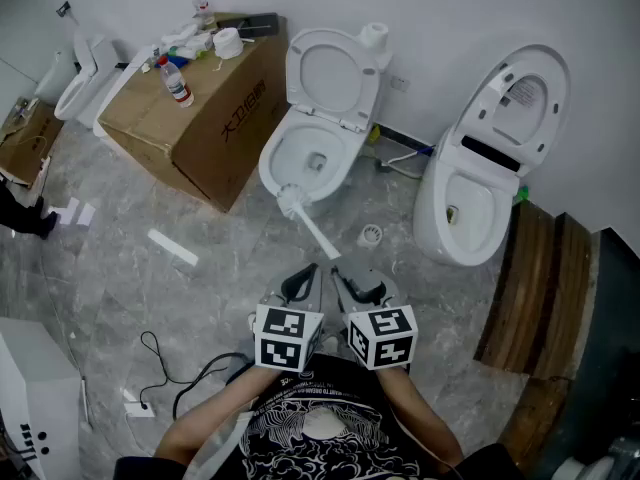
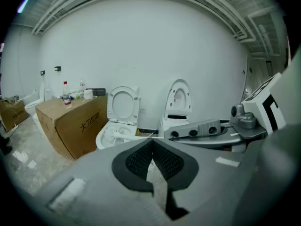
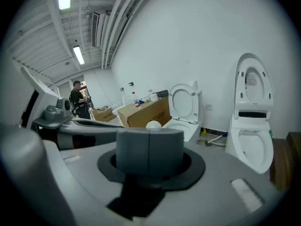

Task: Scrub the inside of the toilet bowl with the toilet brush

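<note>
The right claw [image 1: 337,265] is closed on the lower end of the toilet brush [image 1: 311,225]. In the right gripper view its two grey pads [image 3: 134,149] are pressed together along a centre seam, and the white brush [image 3: 153,125] pokes up just beyond them. From that grip the handle slants toward 11 o'clock in the head view. The bristle head [image 1: 290,202] sits at the 6 o'clock edge of the toilet bowl [image 1: 272,163], right at the rim. Whether it touches the porcelain I cannot tell. The seat and lid [image 1: 332,71] stand raised at the bowl's 12 o'clock side.

The left claw [image 1: 311,270] sits just beside the right one, on its 9 o'clock side. In the left gripper view the left claw [image 2: 151,144] has its dark ribbed pads meeting at the tip with nothing between them, and only floor shows through the slit lower down. The same view shows the brush [image 2: 118,135] lying across the bowl's opening.

A cardboard box [image 1: 205,118] stands at 10 o'clock from the bowl, with a bottle [image 1: 177,83] and a paper roll [image 1: 228,43] on top. A second toilet [image 1: 478,193] with its lid up stands at 3 o'clock. A floor drain [image 1: 371,235] lies between the two toilets, nearer the person.
</note>
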Action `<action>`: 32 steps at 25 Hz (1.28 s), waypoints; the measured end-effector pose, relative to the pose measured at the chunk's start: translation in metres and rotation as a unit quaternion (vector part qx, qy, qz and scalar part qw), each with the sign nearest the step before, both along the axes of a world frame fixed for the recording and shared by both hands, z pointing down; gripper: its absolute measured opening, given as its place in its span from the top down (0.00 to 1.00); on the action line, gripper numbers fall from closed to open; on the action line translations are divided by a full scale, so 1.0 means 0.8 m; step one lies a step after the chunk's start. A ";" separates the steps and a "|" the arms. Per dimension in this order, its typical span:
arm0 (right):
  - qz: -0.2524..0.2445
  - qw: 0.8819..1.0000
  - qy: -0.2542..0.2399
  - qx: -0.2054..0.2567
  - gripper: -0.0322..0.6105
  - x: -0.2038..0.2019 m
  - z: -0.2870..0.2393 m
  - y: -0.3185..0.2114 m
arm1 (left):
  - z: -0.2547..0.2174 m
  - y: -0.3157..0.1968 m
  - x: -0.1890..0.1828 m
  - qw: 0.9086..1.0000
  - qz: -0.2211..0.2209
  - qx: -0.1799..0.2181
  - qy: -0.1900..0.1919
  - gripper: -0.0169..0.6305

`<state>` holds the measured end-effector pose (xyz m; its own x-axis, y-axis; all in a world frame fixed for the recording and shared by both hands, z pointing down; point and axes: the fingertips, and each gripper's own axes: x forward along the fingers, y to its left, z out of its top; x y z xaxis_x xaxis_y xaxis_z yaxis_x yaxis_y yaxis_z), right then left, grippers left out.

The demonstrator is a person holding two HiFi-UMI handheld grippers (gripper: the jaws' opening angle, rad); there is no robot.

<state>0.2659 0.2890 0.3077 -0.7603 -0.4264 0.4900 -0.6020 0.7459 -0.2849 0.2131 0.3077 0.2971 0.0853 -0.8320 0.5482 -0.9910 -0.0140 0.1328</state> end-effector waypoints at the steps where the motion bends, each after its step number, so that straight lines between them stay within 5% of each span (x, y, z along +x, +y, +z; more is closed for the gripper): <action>1: 0.001 1.000 0.000 -0.002 0.71 0.006 -0.001 0.001 | -0.001 0.002 0.006 1.000 0.000 -0.003 0.000 0.99; 10: 0.007 1.000 -0.008 -0.026 0.71 0.032 0.002 0.000 | -0.005 -0.001 0.025 1.000 -0.003 -0.003 0.007 0.98; 17: 0.011 0.999 0.000 -0.034 0.71 0.030 0.013 -0.016 | 0.009 -0.022 0.019 0.999 -0.009 -0.015 0.047 0.98; 32: 0.039 0.997 0.035 -0.062 0.71 -0.059 0.032 -0.086 | 0.035 -0.102 -0.080 0.996 0.021 -0.054 0.074 0.98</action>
<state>0.2185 0.2200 0.3331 -0.6894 -0.4158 0.5932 -0.6783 0.6579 -0.3271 0.1491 0.2264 0.3247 0.2050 -0.7631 0.6130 -0.9592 -0.0321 0.2808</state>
